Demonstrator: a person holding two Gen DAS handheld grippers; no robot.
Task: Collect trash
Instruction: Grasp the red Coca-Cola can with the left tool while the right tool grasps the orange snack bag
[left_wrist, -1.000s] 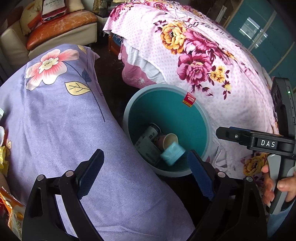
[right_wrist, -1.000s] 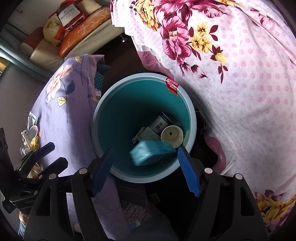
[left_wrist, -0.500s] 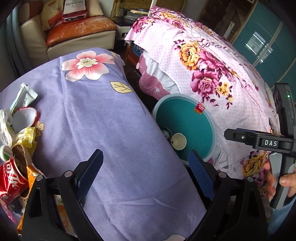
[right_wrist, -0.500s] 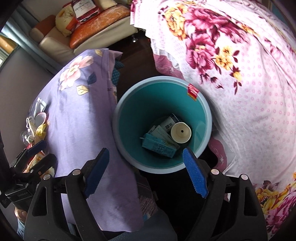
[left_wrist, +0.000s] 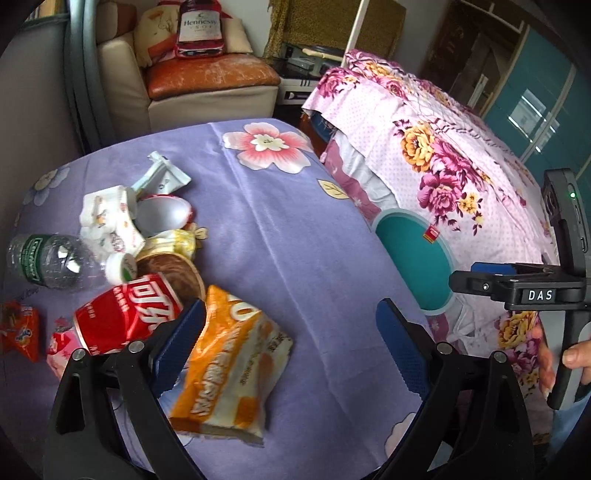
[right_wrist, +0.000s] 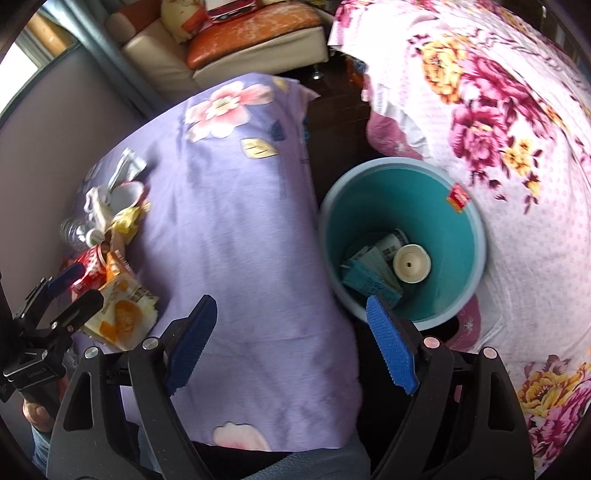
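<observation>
Over purple cloth (left_wrist: 314, 258), left tool (left_wrist: 291, 347) wide, empty, orange wrapper (left_wrist: 229, 369) beneath; right tool (right_wrist: 291, 347) just opening, empty.

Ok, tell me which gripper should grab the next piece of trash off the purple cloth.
Left, probably. The left gripper is open right over the orange snack bag beside the red can. The right gripper, also open and empty, sits by the teal bin, away from the pile.
</observation>
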